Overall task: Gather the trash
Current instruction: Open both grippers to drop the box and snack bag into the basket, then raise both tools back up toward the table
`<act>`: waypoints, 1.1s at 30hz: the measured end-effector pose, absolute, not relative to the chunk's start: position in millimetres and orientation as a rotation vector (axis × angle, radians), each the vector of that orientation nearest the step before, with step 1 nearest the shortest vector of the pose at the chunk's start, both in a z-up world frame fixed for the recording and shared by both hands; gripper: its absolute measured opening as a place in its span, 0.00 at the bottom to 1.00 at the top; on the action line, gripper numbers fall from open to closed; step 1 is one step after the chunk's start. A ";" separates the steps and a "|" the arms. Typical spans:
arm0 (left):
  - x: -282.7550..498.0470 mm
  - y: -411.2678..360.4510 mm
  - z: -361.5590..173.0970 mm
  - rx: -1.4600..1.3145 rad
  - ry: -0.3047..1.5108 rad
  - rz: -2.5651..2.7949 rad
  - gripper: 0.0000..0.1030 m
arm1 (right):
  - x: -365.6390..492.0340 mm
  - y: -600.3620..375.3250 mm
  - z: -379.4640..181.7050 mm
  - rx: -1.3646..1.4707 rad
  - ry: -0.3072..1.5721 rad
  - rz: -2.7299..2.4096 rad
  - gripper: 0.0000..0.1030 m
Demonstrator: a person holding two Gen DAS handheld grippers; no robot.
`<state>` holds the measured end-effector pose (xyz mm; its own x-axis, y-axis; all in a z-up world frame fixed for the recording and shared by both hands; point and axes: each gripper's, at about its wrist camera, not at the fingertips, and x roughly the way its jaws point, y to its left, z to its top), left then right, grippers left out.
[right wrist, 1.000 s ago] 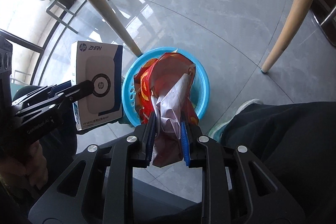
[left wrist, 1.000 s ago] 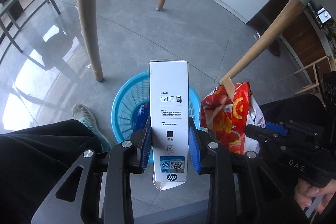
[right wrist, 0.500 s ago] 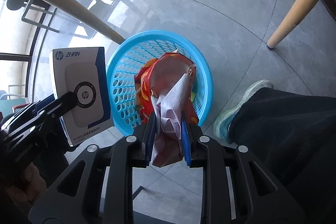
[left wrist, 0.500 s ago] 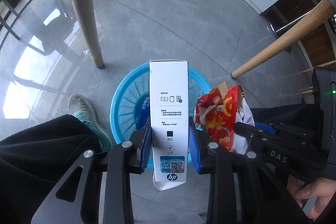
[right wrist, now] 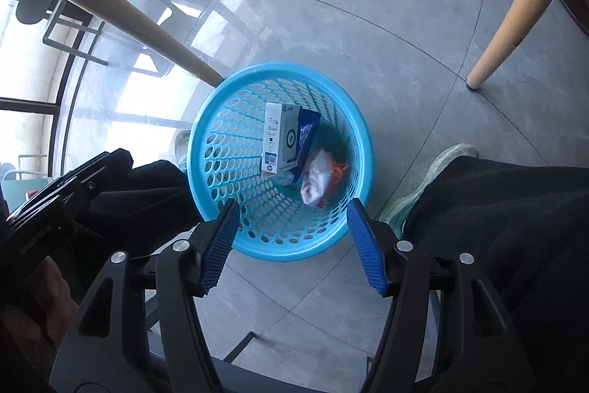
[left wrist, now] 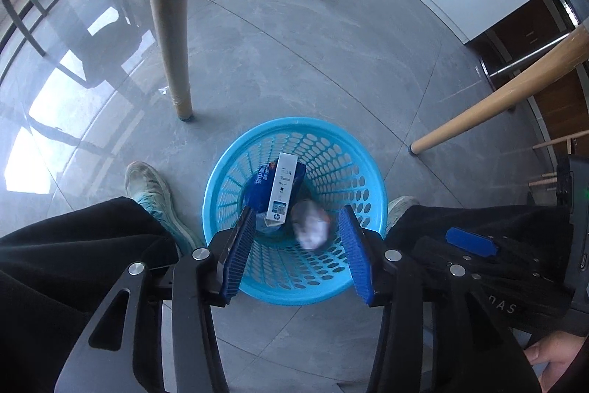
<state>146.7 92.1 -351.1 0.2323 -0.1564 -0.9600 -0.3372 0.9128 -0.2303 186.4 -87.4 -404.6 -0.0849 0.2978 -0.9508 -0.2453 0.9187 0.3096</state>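
two grippers: left gripper (left wrist: 298, 245) and right gripper (right wrist: 294, 242), jaws just opening, empty
basket (right wrist: 206, 120): white box (right wrist: 279, 139) at 11 o'clock, crumpled wrapper (right wrist: 316, 179) at 4 o'clock

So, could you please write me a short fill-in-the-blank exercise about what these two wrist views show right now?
1. The white box stands on end inside the blue ____.
2. The jaws of the left gripper and the right gripper have just been opening, and between them there is ____.
3. The crumpled wrapper lies to the ____ of the box in the right wrist view.
4. The basket stands on a grey tiled ____.

Missing words: basket; nothing; right; floor
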 end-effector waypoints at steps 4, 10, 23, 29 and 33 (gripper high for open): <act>135.2 99.5 -339.6 -0.472 1.340 0.151 0.45 | 176.9 -101.2 -379.6 0.086 1.560 0.440 0.56; 115.1 99.8 -312.1 -0.463 1.306 0.147 0.45 | 147.5 -122.8 -326.2 0.108 1.450 0.456 0.59; 58.1 77.2 -219.0 -0.281 1.107 0.098 0.48 | 93.6 -166.5 -216.3 0.037 1.205 0.509 0.70; 37.2 81.2 -176.6 -0.234 0.985 0.113 0.54 | 71.7 -174.8 -164.6 0.006 1.074 0.564 0.72; 26.8 80.1 -141.4 -0.177 0.879 0.121 0.56 | 57.0 -178.9 -125.1 -0.011 0.978 0.601 0.76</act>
<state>26.8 80.1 -141.4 0.6325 0.0328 -0.7739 -0.1783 0.9784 -0.1043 57.0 -178.9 -125.1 0.4108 0.4726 -0.7796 -0.4818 0.8385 0.2544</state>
